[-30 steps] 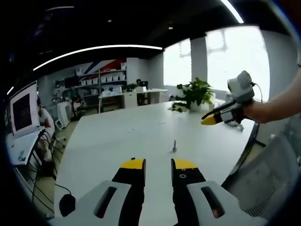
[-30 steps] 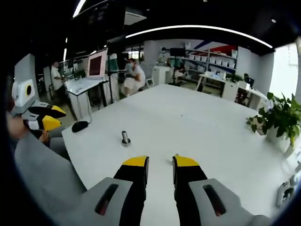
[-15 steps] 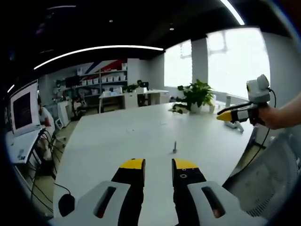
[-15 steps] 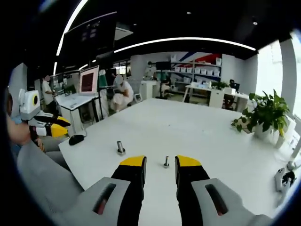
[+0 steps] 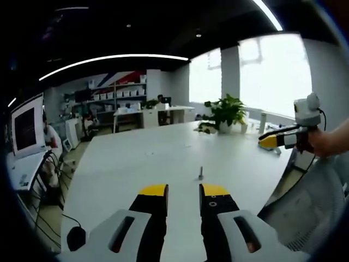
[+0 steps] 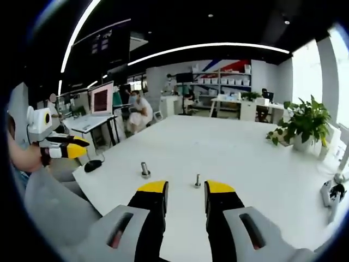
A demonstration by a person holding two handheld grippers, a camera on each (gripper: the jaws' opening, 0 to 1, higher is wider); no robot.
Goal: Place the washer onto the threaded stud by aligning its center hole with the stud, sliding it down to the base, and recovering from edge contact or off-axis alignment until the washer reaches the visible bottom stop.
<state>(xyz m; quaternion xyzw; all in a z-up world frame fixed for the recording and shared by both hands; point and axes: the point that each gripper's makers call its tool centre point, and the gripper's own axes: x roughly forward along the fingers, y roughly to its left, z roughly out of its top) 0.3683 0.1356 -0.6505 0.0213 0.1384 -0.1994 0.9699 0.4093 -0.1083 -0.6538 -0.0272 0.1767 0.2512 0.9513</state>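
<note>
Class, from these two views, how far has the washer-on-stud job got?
Done: nothing visible. The threaded stud stands bare on the white table, beside a larger bolt-like piece. In hand: nothing; left gripper and right gripper are open and empty. Left: finding the washer, which I cannot make out, then seating it.

Ahead of your right jaws a large white table [image 6: 240, 158] carries a small threaded stud [image 6: 197, 181] standing upright just beyond the gap between them, a thicker metal cylinder [image 6: 145, 170] to its left, a dark mouse [image 6: 91, 165] at the near-left edge, and a potted plant [image 6: 303, 123] far right.
</note>
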